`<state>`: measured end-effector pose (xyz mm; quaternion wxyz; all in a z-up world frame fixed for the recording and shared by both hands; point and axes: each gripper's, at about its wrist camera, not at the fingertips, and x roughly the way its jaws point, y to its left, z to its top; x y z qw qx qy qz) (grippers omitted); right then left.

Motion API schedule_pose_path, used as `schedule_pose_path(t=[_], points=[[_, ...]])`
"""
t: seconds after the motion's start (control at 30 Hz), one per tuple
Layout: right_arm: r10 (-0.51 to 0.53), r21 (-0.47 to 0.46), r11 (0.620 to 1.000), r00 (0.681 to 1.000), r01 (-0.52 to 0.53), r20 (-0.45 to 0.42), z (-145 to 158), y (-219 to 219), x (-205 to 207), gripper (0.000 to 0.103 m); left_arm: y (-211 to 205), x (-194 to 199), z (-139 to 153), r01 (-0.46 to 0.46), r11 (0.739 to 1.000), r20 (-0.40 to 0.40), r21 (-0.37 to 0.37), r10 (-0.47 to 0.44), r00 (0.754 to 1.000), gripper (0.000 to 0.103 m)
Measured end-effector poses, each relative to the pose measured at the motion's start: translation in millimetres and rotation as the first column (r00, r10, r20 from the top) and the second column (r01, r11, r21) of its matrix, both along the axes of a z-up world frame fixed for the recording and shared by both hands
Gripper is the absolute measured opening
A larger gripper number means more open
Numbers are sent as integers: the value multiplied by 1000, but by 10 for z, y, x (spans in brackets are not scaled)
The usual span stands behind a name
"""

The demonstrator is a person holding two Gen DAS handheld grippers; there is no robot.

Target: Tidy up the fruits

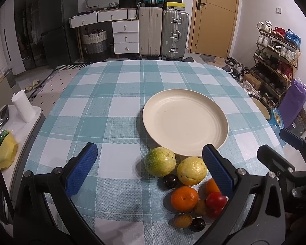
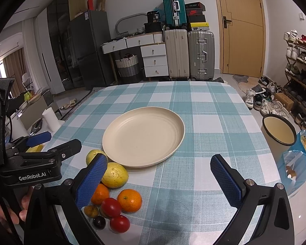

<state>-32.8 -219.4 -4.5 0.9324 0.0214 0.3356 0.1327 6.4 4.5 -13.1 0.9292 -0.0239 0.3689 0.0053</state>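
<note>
An empty cream plate [image 1: 185, 122] [image 2: 142, 136] sits on the checked tablecloth. In front of it lies a cluster of fruit: two yellow-green guavas [image 1: 160, 161] [image 2: 114, 175], mandarins [image 1: 184, 198] [image 2: 130, 200], red tomatoes [image 1: 216, 200] [image 2: 119, 224], dark plums [image 1: 170, 180] [image 2: 99, 222] and small brownish fruits [image 1: 183, 220]. My left gripper [image 1: 151, 169] is open above the table's near edge, with the fruit between its fingers toward the right one. My right gripper [image 2: 159, 175] is open and empty, the fruit by its left finger.
A cream enamel pot [image 2: 279, 135] and a blue snack bag [image 2: 297, 159] stand past the table's right edge. A side counter with a paper roll [image 1: 23, 106] lies to the left. Suitcases, drawers and a shoe rack stand behind.
</note>
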Motion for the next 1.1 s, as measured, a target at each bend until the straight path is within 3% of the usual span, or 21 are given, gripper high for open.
schedule_pose_path(t=[0.47, 0.63, 1.03, 1.1], points=[[2, 4, 1000, 1000, -1, -8, -12, -7, 0, 103, 47, 75, -100, 9, 999, -31, -46, -10, 999, 102], [3, 11, 1000, 1000, -2, -27, -57, -22, 27, 103, 159, 148, -182, 18, 991, -76, -135, -29, 997, 102], [6, 17, 1000, 998, -5, -62, -175, -33, 108, 103, 337, 332, -473, 27, 972, -158, -235, -66, 985, 102], [8, 18, 1000, 998, -7, -70, -198, -32, 127, 103, 352, 373, -529, 30, 965, -179, -260, -79, 981, 98]])
